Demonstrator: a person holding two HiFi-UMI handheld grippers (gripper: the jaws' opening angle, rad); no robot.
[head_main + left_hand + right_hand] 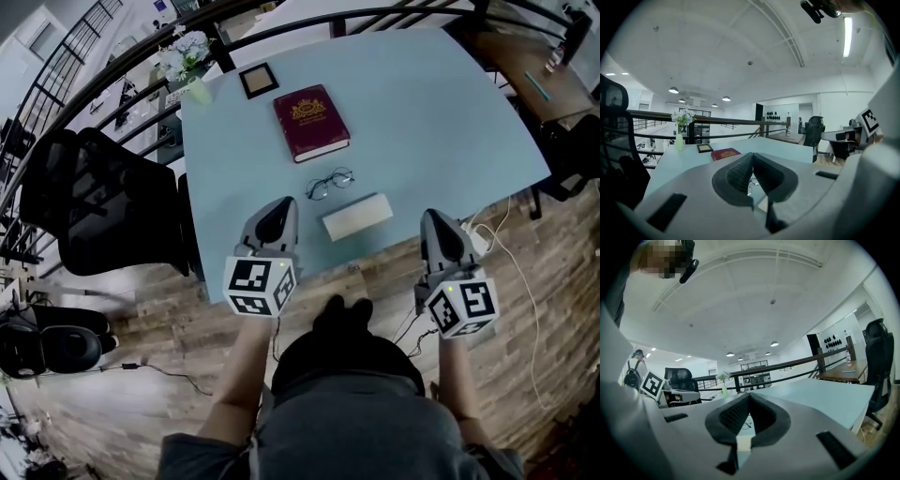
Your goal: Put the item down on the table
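Left gripper [279,208] hangs over the near edge of the table [441,122], and its own view shows the dark ribbed pads pressed together [752,164] with nothing between them. Moving right, the red book [310,122] lies flat farther back, well clear of both tools. Next come the glasses [330,183], sitting on the blue top just beyond the left jaws. Just beside them, nearer the edge, is the pale box [357,217], lying flat and slightly askew between the two grippers and touched by neither.

I read the box as the task's item, though the glasses could be it instead, and either way it is already down on the table. The box looks light and stiff, with smooth flat sides that may slip under a weak pinch. The place to take it would be across its short width near the middle, so that it does not swing. The glasses would be the fragile ones, best taken at the bridge.

Far right, the right gripper [438,220] hovers at the table's edge with its pads closed [749,401] and empty.
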